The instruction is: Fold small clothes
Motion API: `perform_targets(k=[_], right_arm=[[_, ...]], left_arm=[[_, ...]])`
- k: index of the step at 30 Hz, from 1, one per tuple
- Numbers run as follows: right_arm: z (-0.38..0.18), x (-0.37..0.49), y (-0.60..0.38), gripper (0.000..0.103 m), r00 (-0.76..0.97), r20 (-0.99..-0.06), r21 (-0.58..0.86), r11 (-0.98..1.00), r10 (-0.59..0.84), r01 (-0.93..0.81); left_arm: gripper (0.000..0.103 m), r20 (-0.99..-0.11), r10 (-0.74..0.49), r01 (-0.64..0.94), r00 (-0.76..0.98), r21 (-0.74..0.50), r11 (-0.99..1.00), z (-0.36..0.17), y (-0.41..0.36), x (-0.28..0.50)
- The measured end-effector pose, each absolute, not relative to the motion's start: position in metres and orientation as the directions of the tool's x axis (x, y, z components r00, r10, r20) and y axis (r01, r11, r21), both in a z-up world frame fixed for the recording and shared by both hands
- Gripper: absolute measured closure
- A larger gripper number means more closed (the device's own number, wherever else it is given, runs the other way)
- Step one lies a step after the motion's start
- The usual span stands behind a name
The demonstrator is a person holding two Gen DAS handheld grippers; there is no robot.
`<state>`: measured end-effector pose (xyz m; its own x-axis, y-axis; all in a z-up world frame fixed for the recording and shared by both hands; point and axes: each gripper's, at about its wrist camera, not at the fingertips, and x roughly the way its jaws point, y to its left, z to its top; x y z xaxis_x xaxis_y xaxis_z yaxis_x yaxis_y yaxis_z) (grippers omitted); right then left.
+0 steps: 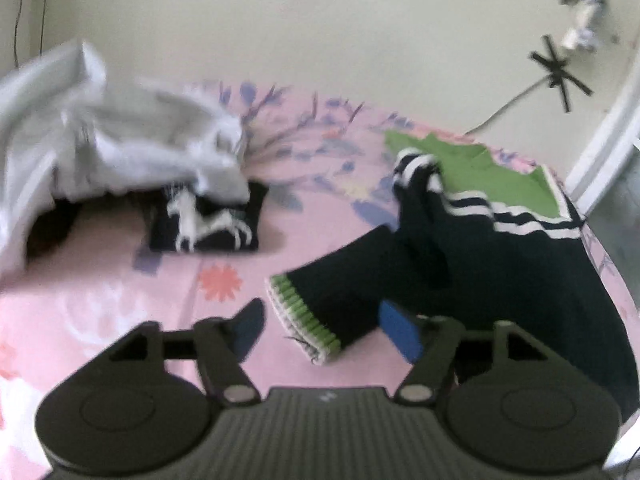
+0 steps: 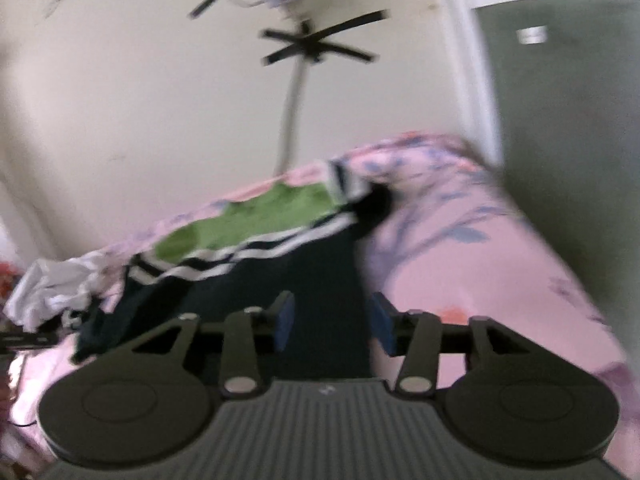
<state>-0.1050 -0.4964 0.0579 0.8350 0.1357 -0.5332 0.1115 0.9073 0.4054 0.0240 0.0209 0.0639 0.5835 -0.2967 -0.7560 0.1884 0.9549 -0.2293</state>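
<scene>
The dark sweater (image 1: 500, 256), navy with white stripes and a green yoke, lies spread on the pink floral bedsheet (image 1: 120, 280), one sleeve crossed over its body and the other stretched toward the camera with its green ribbed cuff (image 1: 308, 320) flat on the sheet; that layout suggests a fold partway done, sleeves being brought in before the body is doubled. The left gripper (image 1: 324, 328) stands wide, its blue pads either side of the cuff without pressing it, so the sleeve looks released rather than held. The right gripper (image 2: 332, 324) is moderately open above the sweater's dark body, nothing clamped. A folded black garment with a white horse (image 1: 208, 220) sits apart, half under a heap of white cloth (image 1: 120, 148), probably the finished pile.
</scene>
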Motion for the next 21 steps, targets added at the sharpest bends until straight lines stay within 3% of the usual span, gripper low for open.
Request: perform_targets(k=[2, 4, 5, 6, 8, 11, 16, 19, 21], right_arm=[[0.06, -0.083, -0.476, 0.058, 0.828, -0.521, 0.419, 0.907, 0.208, 0.035], [0.062, -0.063, -0.454, 0.058, 0.818, -0.505, 0.419, 0.907, 0.275, -0.046], [0.062, -0.053, -0.445, 0.058, 0.812, -0.498, 0.422, 0.903, 0.306, -0.081], [0.062, -0.042, -0.435, 0.058, 0.805, -0.489, 0.427, 0.897, 0.337, -0.116], [0.061, -0.026, -0.417, 0.058, 0.792, -0.47, 0.446, 0.879, 0.391, -0.17], [0.056, 0.001, -0.393, 0.058, 0.764, -0.458, 0.469, 0.853, 0.455, -0.228], [0.048, 0.022, -0.358, 0.058, 0.722, -0.467, 0.446, 0.841, 0.51, -0.306], [0.039, 0.03, -0.353, 0.058, 0.708, -0.477, 0.452, 0.836, 0.521, -0.31], [0.03, 0.037, -0.354, 0.058, 0.704, -0.491, 0.464, 0.838, 0.514, -0.288]], left_arm=[[0.023, -0.78, -0.251, 0.134, 0.574, -0.213, 0.968, 0.053, 0.018, 0.035], [0.031, -0.795, -0.243, 0.127, 0.555, -0.208, 0.97, 0.041, 0.015, 0.041], [0.043, -0.785, -0.226, 0.135, 0.577, -0.182, 0.974, 0.039, 0.013, 0.041], [0.077, -0.784, -0.229, 0.163, 0.577, -0.164, 0.973, 0.04, 0.009, 0.039], [0.09, -0.784, -0.226, 0.172, 0.578, -0.154, 0.973, 0.04, 0.007, 0.037], [0.091, -0.722, -0.224, 0.127, 0.654, -0.187, 0.974, 0.068, 0.028, 0.035], [0.091, -0.545, -0.052, -0.131, 0.837, -0.291, 0.948, 0.146, 0.12, 0.025], [0.092, -0.521, -0.071, -0.153, 0.851, -0.373, 0.915, 0.168, 0.151, 0.029], [0.092, -0.521, -0.058, -0.151, 0.851, -0.348, 0.925, 0.176, 0.148, 0.035]])
